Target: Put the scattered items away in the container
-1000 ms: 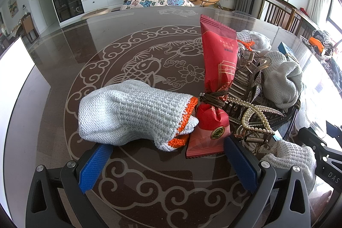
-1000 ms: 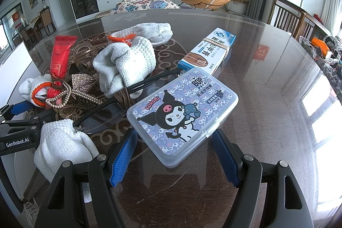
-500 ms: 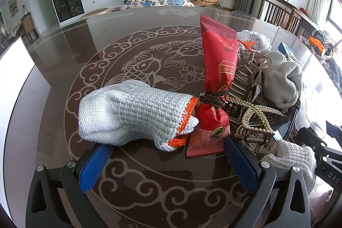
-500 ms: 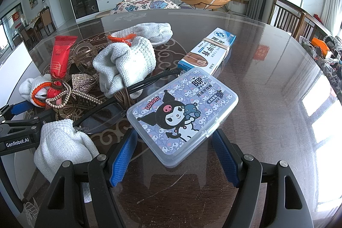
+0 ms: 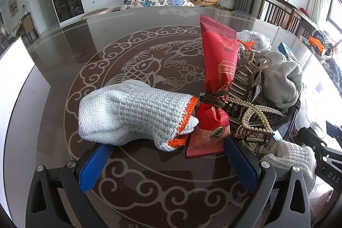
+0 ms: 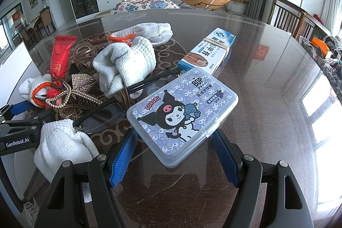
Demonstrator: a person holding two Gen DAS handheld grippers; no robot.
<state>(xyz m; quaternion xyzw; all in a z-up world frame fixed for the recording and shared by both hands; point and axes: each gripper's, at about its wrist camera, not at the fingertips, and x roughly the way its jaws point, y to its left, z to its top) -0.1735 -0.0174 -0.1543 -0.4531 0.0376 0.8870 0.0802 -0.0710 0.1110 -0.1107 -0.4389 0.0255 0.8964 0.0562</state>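
- The left gripper [image 5: 166, 160] stands wide open and holds nothing; its blue pads [image 5: 94, 166] hover low over the dark glass table [image 5: 64, 69].
- Just ahead of it lies a white knitted glove [image 5: 132, 112] with an orange cuff, flat on the table's carved fish pattern.
- Touching the glove's cuff on its right is a red snack packet [image 5: 218, 69], tied at the waist with brown cord and leaning up against the pile.
- Right of the packet sits a tangle of a pearl hair clip [image 5: 254, 114] and a brown claw clip [image 5: 252, 69]; whether these rest in a container cannot be told.
- The right gripper [image 6: 175, 155] is also spread wide, gripping nothing, with the clear cartoon-printed box [image 6: 183, 112] lying between its fingers; whether the pads touch it cannot be told.
- Just beyond the box lies a blue-and-white carton [image 6: 209, 50] bound with a rubber band.
- Left of the box, black eyeglasses [image 6: 111, 106] lean into the pile, under a bunched white glove [image 6: 128, 65].
- Another white glove [image 6: 62, 146] lies at the near left of the box, beside the left gripper's black frame.
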